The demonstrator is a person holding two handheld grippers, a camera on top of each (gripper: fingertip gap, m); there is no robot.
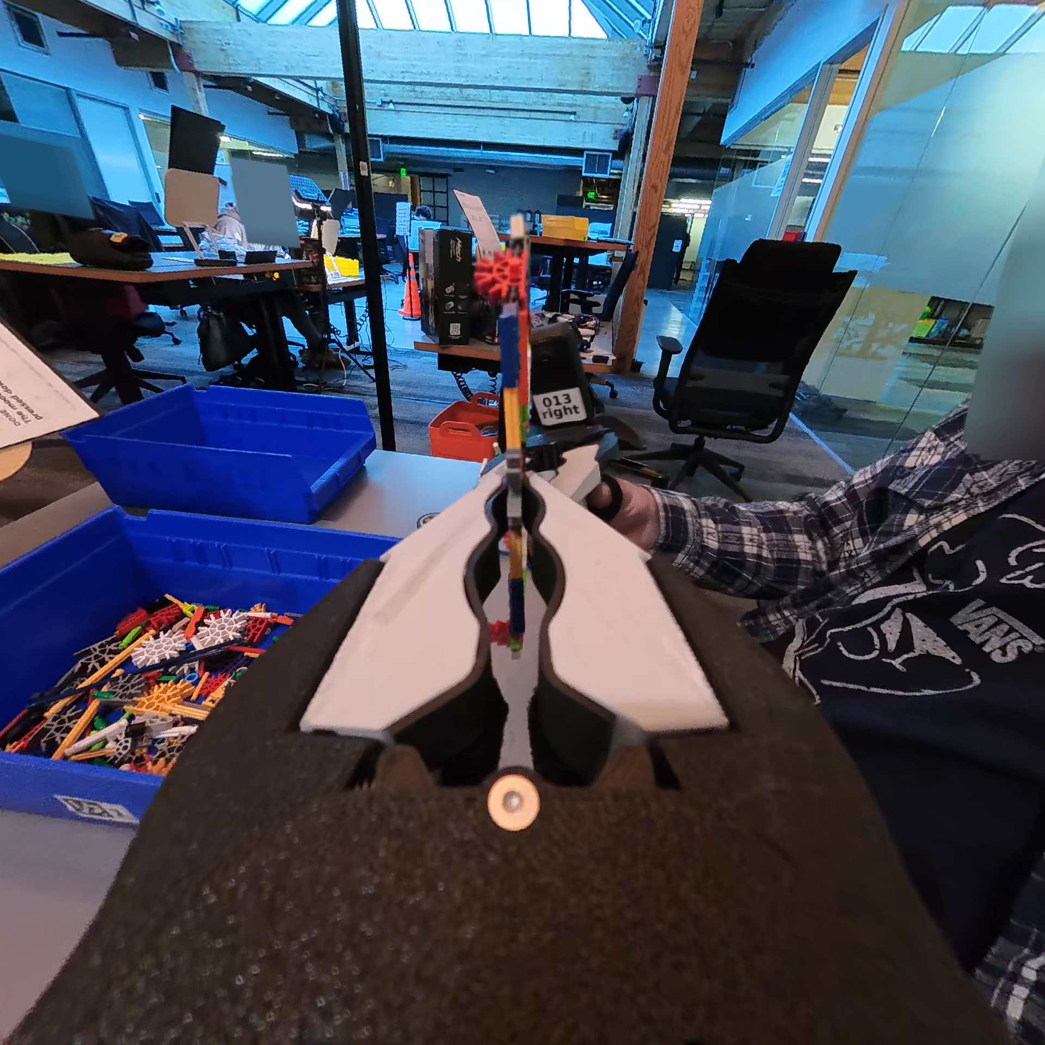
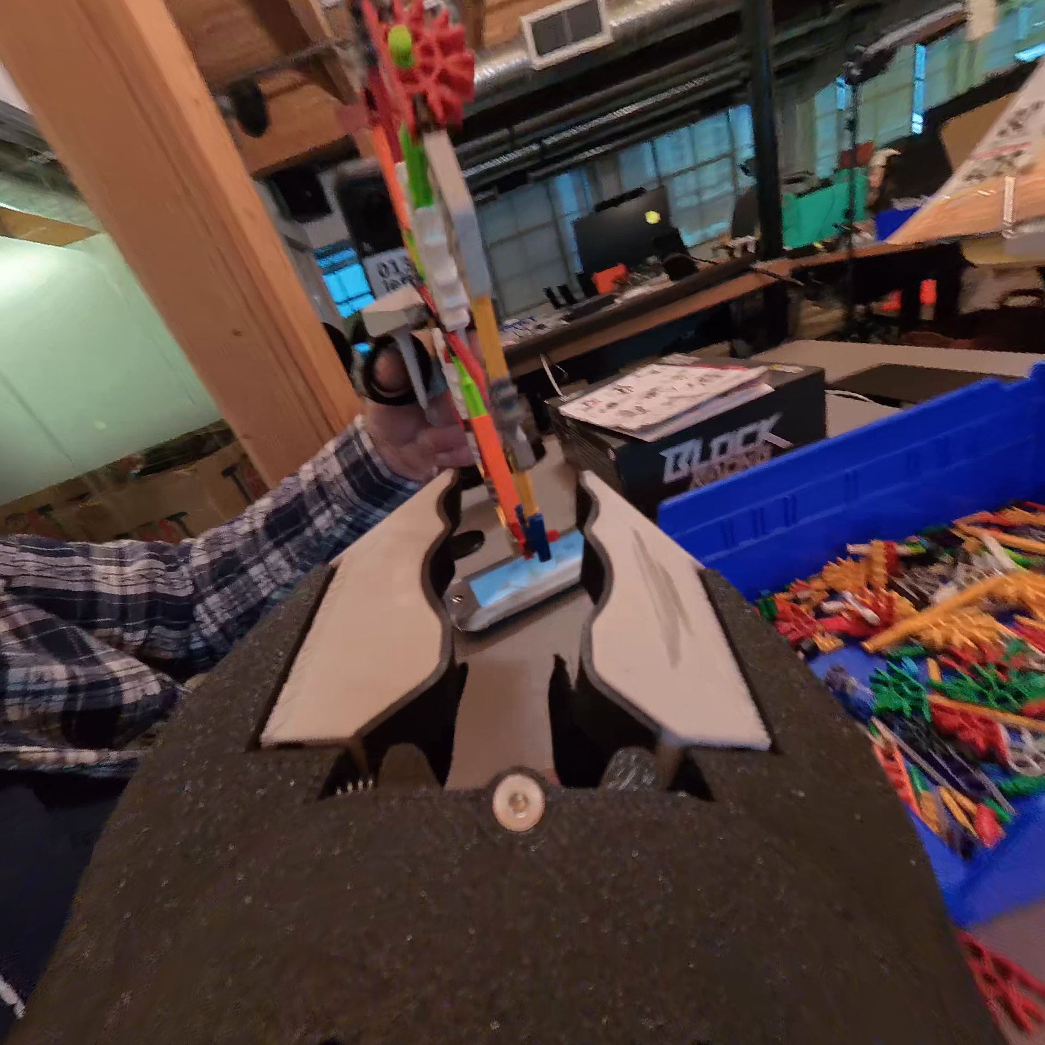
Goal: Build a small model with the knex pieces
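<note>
Left wrist view: left gripper (image 1: 513, 497) clamped on rod model (image 1: 513, 396) | right gripper (image 2: 517, 497) spread at its lower end (image 2: 529, 531) | judgement: keep left clamp firm, model upright.

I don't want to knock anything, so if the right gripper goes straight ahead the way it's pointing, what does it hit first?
Probably the rod assembly held upright by the left gripper; its lower end sits just beyond the open right gripper. Depth is unclear.

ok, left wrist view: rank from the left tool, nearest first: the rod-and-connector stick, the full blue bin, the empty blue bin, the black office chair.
1. Multicoloured plastic rod-and-connector stick: clamped in the left tool.
2. Blue plastic bin full of loose construction pieces: left, close.
3. Empty blue plastic bin: left, behind it.
4. Black mesh office chair: right, on the floor beyond the table.
</note>
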